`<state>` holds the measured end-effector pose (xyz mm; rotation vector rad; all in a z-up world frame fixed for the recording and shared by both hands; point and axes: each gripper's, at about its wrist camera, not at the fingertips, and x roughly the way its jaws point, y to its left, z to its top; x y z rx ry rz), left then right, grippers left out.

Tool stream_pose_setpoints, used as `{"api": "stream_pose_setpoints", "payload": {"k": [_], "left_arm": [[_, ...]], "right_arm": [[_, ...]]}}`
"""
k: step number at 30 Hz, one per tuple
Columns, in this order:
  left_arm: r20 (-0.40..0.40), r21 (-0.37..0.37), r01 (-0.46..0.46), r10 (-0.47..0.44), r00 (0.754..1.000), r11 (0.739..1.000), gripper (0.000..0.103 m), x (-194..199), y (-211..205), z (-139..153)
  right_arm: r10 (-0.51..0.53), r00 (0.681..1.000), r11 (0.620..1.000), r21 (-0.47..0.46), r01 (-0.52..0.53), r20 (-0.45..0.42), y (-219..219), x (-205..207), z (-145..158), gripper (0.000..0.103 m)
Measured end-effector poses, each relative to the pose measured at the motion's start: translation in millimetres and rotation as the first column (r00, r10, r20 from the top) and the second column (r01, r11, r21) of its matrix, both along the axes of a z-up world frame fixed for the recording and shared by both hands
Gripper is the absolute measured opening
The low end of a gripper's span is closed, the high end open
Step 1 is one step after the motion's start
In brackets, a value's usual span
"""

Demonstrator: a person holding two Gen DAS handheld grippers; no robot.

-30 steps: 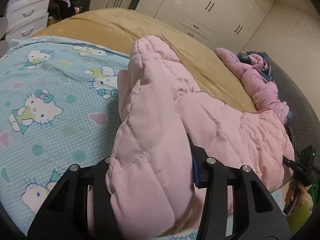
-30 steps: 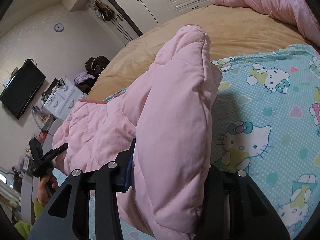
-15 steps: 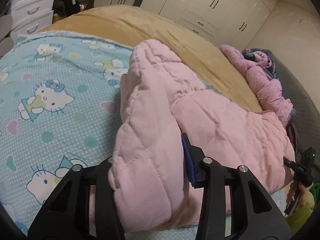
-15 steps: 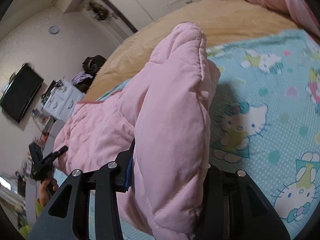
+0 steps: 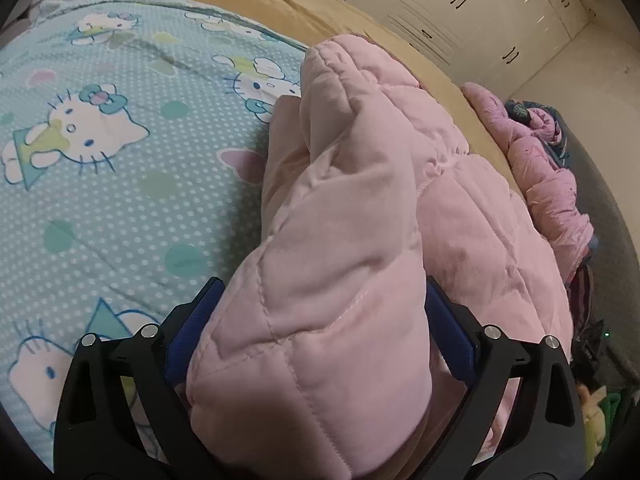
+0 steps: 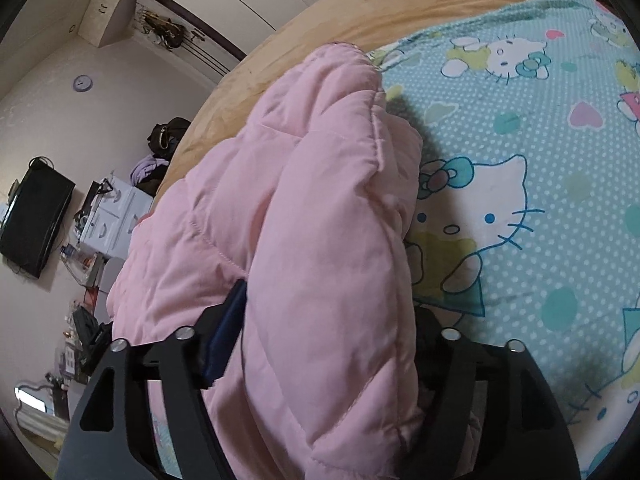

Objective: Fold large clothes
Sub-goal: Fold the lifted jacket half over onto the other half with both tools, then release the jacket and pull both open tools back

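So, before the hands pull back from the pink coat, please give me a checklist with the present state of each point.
1. Left tongs released: ok, just opened, pink coat still between the blue pads.
2. Right tongs released: ok, just opened, coat between them.
3. Coat lying on the cartoon-cat sheet: ok.
4. Fold edges aligned: cannot tell.
5. Fabric free of the right tongs' far pad: cannot tell, hidden.

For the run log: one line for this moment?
stage: releasing fold | left gripper: opening round jacket | right gripper: opening round jacket | jacket on bed
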<state>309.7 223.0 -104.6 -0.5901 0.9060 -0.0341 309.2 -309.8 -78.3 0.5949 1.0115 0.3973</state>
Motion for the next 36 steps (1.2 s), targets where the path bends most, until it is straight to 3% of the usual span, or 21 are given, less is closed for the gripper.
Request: {"api": "stream_pose_setpoints", "payload": {"k": [2, 4, 7, 14, 20, 32, 36], "left_arm": [[0.02, -0.014, 0.019, -0.018, 1.0, 1.0, 0.071, 0, -4, 3], [0.036, 0.013, 0.032, -0.032, 0.999, 0.999, 0.054, -3, -10, 12], [0.075, 0.017, 0.036, -0.037, 0.996, 0.999, 0.045, -14, -15, 30], [0.115, 0.061, 0.066, -0.073, 0.991, 0.996, 0.044, -38, -29, 64], [0.102, 0.058, 0.075, -0.081, 0.991, 0.995, 0.044, -60, -27, 64], [0.046, 0.1, 0.088, -0.093, 0.995, 0.991, 0.044, -78, -25, 49], [0.034, 0.113, 0.082, -0.086, 0.996, 0.99, 0.044, -77, -25, 45]], "right_arm": [[-0.001, 1.0, 1.0, -0.005, 0.001, -0.003, 2, 3, -3, 0.072], [0.015, 1.0, 1.0, -0.01, -0.015, 0.003, 5, 3, 0, 0.059], [0.038, 0.998, 0.999, -0.027, -0.037, 0.052, 10, -5, 17, 0.043], [0.055, 0.994, 0.998, -0.008, -0.055, 0.09, 12, -24, 46, 0.039], [0.084, 0.991, 0.996, -0.017, -0.083, 0.107, 15, -48, 62, 0.038], [0.041, 0.998, 0.999, -0.03, -0.04, 0.043, 9, -62, 40, 0.041], [0.01, 1.0, 0.998, -0.063, -0.009, 0.018, 11, -63, 31, 0.051]]}}
